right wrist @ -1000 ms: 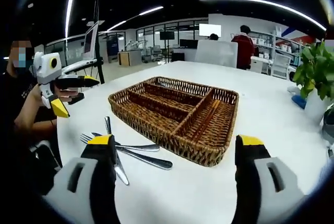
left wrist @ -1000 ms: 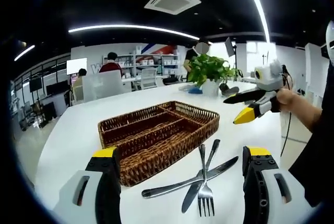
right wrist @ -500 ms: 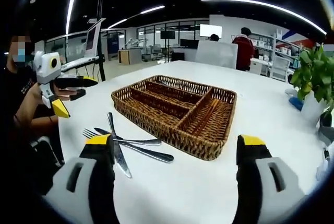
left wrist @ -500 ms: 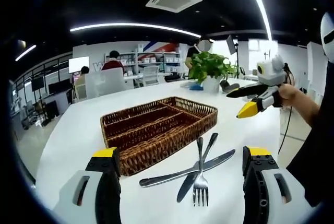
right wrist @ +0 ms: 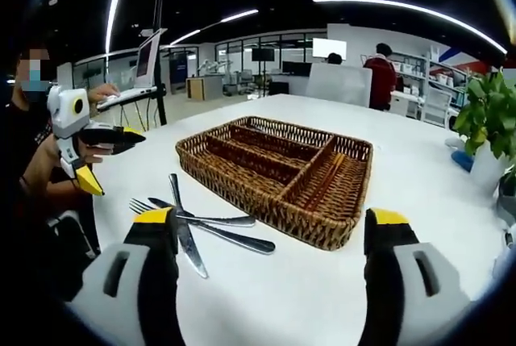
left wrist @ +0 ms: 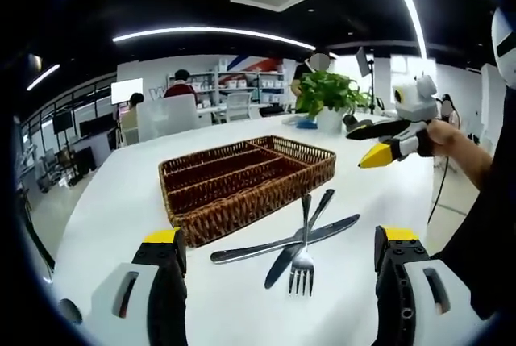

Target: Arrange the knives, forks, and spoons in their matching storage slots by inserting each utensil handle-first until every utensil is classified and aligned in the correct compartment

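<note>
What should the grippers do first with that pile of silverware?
Probably bring the left gripper down onto the fork. It lies on top of the crossed knife and spoon, beside the empty basket, and both grippers are open, holding nothing.

Bright ceiling strips [left wrist: 218,35], sharp, fisheye-warped edges.

Open-plan office: white table [left wrist: 121,201], shelving [left wrist: 242,88], ceiling strip lights [left wrist: 218,34], seated person [right wrist: 379,68].

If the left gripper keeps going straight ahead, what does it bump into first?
Probably the fork, lying crossed with the knife on the white table between its open jaws. The wicker tray lies farther off, though depth is unclear.
</note>
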A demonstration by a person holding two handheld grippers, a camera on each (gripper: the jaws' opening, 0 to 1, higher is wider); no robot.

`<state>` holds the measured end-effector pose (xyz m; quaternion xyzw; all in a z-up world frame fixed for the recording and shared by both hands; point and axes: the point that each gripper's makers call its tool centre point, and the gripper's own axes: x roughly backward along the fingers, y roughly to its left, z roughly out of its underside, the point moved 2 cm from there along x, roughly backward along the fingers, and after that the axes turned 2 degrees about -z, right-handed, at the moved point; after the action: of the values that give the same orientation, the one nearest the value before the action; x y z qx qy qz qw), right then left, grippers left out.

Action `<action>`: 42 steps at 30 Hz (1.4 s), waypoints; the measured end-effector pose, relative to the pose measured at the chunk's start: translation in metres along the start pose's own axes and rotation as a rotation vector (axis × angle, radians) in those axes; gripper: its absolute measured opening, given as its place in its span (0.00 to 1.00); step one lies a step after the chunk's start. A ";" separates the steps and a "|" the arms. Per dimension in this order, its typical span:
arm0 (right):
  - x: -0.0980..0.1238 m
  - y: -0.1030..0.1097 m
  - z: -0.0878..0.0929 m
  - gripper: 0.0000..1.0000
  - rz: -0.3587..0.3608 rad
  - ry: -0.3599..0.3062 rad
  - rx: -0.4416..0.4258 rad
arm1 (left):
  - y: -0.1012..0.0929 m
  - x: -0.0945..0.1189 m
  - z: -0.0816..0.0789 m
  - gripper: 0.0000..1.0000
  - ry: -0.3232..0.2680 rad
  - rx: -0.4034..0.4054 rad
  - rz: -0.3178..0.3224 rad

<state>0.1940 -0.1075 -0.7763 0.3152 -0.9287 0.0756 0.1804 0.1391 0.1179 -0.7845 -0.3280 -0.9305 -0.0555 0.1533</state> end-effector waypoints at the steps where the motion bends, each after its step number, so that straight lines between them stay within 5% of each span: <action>1: -0.001 0.001 0.000 0.97 -0.003 -0.002 0.000 | 0.001 0.001 0.002 0.99 0.003 0.005 -0.007; 11: -0.006 0.006 0.004 0.94 -0.026 -0.001 -0.003 | -0.006 0.005 0.023 0.90 0.037 0.070 -0.016; 21: -0.010 0.012 0.009 0.89 -0.051 0.005 -0.005 | -0.016 0.002 0.039 0.67 0.099 0.077 0.020; 33: -0.016 0.021 0.014 0.87 -0.081 0.019 0.001 | -0.020 0.001 0.058 0.39 0.190 0.247 0.010; 42: -0.018 0.024 0.015 0.86 -0.086 0.020 0.008 | -0.022 -0.005 0.063 0.29 0.224 0.372 0.015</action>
<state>0.1881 -0.0823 -0.7977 0.3549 -0.9120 0.0748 0.1914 0.1135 0.1102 -0.8460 -0.2927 -0.8994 0.0823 0.3142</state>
